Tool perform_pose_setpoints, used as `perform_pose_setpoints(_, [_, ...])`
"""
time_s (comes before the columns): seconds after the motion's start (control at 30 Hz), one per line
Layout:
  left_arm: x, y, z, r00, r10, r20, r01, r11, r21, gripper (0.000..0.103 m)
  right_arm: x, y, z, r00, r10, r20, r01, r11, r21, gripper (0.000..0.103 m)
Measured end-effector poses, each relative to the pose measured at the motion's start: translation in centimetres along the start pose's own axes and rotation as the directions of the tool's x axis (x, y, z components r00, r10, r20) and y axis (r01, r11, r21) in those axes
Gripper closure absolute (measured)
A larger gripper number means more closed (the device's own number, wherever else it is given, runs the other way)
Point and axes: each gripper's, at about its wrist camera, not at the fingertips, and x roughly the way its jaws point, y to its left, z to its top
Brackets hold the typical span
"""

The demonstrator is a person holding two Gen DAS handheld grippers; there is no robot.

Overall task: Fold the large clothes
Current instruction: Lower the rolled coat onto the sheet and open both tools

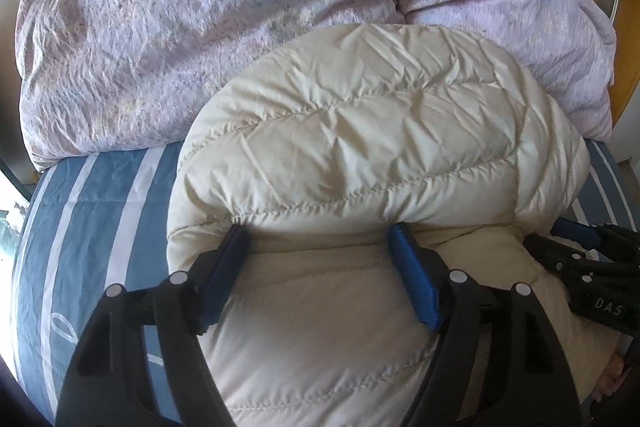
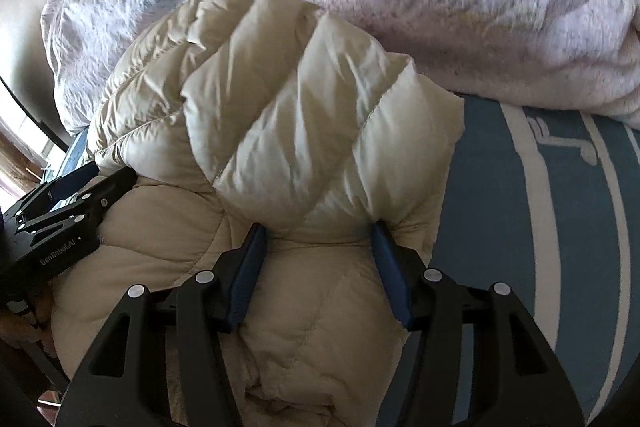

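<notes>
Both the left hand-held gripper (image 1: 318, 243) and the right hand-held gripper (image 2: 318, 241) stand spread wide, pressing against a folded-over flap of the cream puffer jacket (image 1: 360, 131) at twelve o'clock, gripping nothing. The jacket lies bundled on the blue striped bed (image 1: 100, 207), with the lilac duvet (image 1: 180, 27) beyond at twelve; it looks largely folded, with flattening and perhaps a last fold left.

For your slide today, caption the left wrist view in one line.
Left gripper, jaws open, pushes under cream puffer jacket on blue striped bedsheet.

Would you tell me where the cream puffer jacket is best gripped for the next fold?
Probably at the near rolled edge of the puffer jacket, coming from the near side, low over the bed sheet. That edge forms a thick ridge where the open left gripper and right gripper already straddle it.
</notes>
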Motion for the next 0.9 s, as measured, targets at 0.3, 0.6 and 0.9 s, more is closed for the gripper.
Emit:
perform_pose_setpoints(0.3, [1.2, -0.1, -0.4, 0.999, 0.004, 0.031, -0.005, 1.0, 0.025, 0.025, 1.6, -0.7, -0.8, 1.0, 0.013, 0.016, -0.013, 1.0, 0.015, 0.046])
perform_pose_setpoints(0.6, [2.1, -0.8, -0.8, 0.998, 0.027, 0.054, -0.029, 0.999, 0.035, 0.022, 2.3, -0.9, -0.5, 1.0, -0.015, 0.01, 0.015, 1.0, 0.004, 0.046])
perform_pose_setpoints(0.9, [-2.0, -1.0, -1.3, 0.996, 0.015, 0.093, -0.02, 0.998, 0.054, 0.022, -2.1, 0.0, -0.5, 0.997, -0.065, 0.033, 0.064, 0.997, 0.039, 0.046])
